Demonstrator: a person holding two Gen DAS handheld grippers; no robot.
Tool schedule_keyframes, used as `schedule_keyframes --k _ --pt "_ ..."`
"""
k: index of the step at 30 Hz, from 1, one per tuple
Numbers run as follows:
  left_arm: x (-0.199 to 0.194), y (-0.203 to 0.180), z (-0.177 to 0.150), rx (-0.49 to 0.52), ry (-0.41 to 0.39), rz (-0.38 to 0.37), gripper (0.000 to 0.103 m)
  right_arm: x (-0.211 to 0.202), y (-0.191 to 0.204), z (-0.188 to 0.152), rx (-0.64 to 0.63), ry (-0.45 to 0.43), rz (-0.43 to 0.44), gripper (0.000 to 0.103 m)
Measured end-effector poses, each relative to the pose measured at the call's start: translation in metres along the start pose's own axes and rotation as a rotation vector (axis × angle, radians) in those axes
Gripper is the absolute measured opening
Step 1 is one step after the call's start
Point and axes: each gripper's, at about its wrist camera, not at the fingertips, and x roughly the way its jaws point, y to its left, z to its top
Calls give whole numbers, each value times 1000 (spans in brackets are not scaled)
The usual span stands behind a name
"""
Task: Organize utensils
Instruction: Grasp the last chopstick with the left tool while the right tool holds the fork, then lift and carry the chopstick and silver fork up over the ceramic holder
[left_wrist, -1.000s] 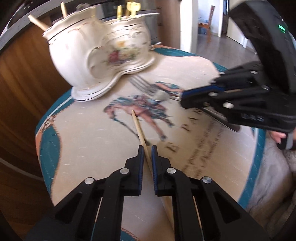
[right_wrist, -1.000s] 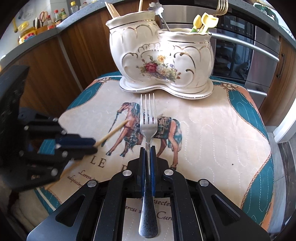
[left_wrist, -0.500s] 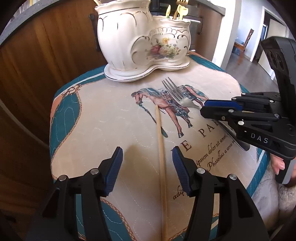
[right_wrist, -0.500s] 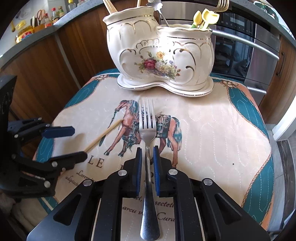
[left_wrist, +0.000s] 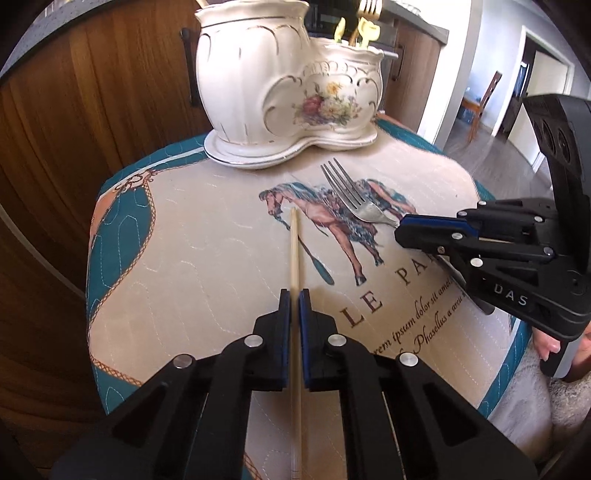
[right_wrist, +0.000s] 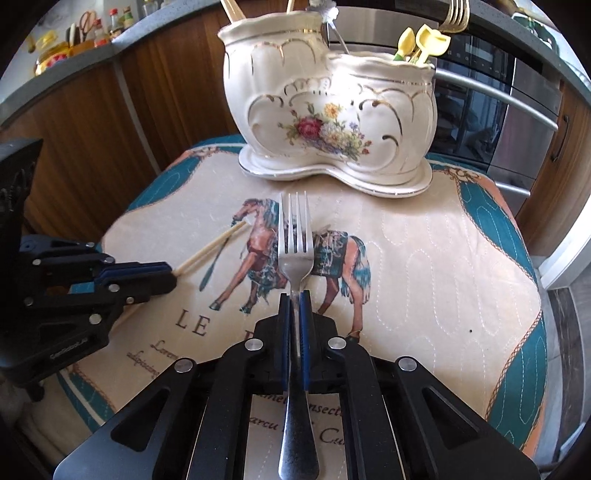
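A white floral ceramic utensil holder (left_wrist: 291, 88) with two compartments stands at the far edge of a horse-print cloth (left_wrist: 184, 266); it also shows in the right wrist view (right_wrist: 332, 122). My left gripper (left_wrist: 294, 295) is shut on a wooden chopstick (left_wrist: 294, 251) lying along the cloth; the right wrist view shows a pair of sticks (right_wrist: 210, 251) there. My right gripper (right_wrist: 294, 297) is shut on a steel fork (right_wrist: 295, 236), tines toward the holder. The fork (left_wrist: 351, 199) and right gripper (left_wrist: 402, 225) show in the left wrist view.
The holder holds wooden sticks, a gold fork (right_wrist: 456, 13) and yellow-handled utensils (right_wrist: 424, 40). Wooden cabinets (left_wrist: 92, 92) stand behind and to the left, an oven (right_wrist: 498, 110) to the right. Bottles (right_wrist: 92, 31) sit on the counter.
My left gripper opened half a second ago and has shut again on the chopstick. My right gripper loosened slightly on the fork, then shut. Both views moved closer to the holder.
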Motion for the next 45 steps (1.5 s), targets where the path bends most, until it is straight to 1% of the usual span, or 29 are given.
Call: schedule_keyframes --k 2,4,8,16,21,25,27,30,32,34,37,39,43,45 --pt "-7 3 0 1 -27 -6 5 -7 0 2 1 -34 10 6" --pt "-16 6 1 -3 -55 -19 5 -19 1 4 -8 -94 18 6" --pt "-39 11 8 1 -149 -46 5 -40 3 9 -27 -195 26 6" --pt "-71 21 24 1 -292 -78 5 -68 7 14 -48 -353 17 6" --pt "-93 19 37 2 -408 -115 5 -85 6 22 -32 -456 5 6" --pt "-104 23 65 -5 -504 -129 5 -97 0 49 -9 -511 -34 6" --pt "-106 28 86 -26 -560 -155 5 -101 -6 69 14 -539 -40 6" --pt "-107 35 118 -76 -620 -185 5 -107 -20 95 62 -579 -43 6" --pt "-108 37 134 -92 -663 -199 5 -109 -31 112 93 -616 -40 6" --pt "-105 40 152 -112 -699 -193 5 -110 -39 121 115 -644 -42 6" --pt "-99 45 166 -145 -751 -190 5 -106 -53 131 161 -698 -43 6" --pt "-93 47 176 -163 -793 -168 5 -101 -60 135 183 -719 -47 6" --pt "-81 43 191 -146 -851 -108 5 -85 -68 139 203 -704 -64 6" --pt "-75 41 196 -132 -871 -81 5 -75 -69 138 198 -676 -71 6"
